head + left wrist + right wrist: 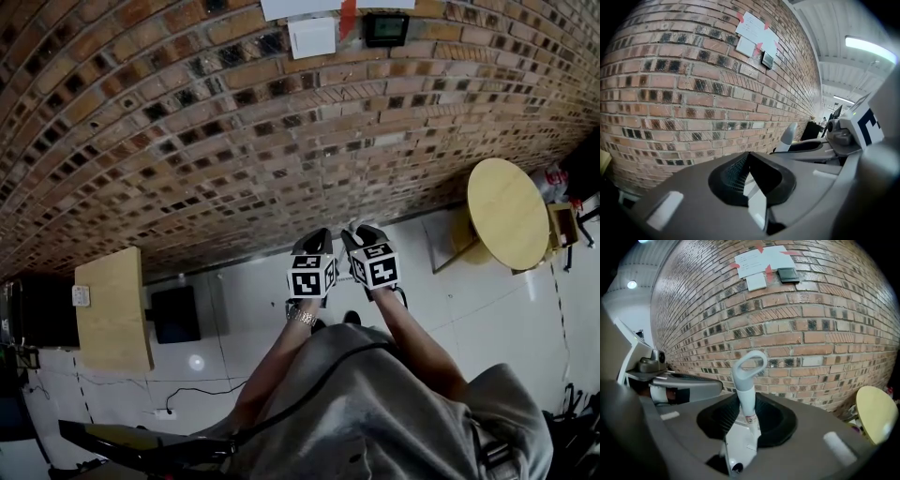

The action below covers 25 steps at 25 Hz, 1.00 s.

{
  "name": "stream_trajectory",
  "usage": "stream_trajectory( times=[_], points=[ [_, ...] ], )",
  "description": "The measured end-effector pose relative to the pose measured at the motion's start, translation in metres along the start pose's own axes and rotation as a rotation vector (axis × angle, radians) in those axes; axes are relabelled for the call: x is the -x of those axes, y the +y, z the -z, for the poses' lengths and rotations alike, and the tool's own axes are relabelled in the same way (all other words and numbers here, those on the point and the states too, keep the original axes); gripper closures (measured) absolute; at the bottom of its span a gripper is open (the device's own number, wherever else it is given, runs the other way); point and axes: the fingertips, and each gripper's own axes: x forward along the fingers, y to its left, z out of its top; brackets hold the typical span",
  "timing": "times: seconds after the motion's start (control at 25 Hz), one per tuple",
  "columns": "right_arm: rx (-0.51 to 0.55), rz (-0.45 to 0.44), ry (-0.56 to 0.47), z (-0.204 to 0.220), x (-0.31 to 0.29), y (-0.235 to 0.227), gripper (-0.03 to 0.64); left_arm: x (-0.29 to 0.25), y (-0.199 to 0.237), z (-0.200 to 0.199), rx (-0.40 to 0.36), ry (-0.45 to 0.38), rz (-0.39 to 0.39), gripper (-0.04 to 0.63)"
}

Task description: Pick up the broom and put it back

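Observation:
The broom shows only as its pale grey handle [746, 380] with a loop at the top, standing upright between the black pads of my right gripper [746, 401], which is shut on it. Its tip [788, 135] also pokes up beside the right gripper in the left gripper view. My left gripper [747, 157] is shut, its pads meeting with nothing between them. In the head view both grippers, left [312, 272] and right [373, 262], are held side by side in front of the brick wall [234, 122]. The broom's head is hidden.
Taped papers [761, 258], a white plate and a small black device [386, 28] hang on the wall. A round wooden table [506, 211] stands at the right, a wooden panel [112, 309] and a black box [175, 314] at the left. A cable [187, 394] lies on the white floor.

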Motion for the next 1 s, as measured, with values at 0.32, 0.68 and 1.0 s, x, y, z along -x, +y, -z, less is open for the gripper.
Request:
stream_trajectory(
  times=[0.32, 0.68, 1.0],
  points=[
    [-0.021, 0.069, -0.005, -0.004, -0.02, -0.022, 0.522, 0.007, -0.001, 0.001, -0.026, -0.003, 0.035, 0.624],
    [-0.054, 0.111, -0.012, -0.014, -0.065, -0.06, 0.523, 0.011, 0.016, 0.009, -0.01, 0.01, 0.041, 0.624],
    [-0.059, 0.074, 0.125, 0.039, -0.16, -0.104, 0.522, -0.012, 0.07, -0.009, 0.028, 0.021, -0.074, 0.624]
  ],
)
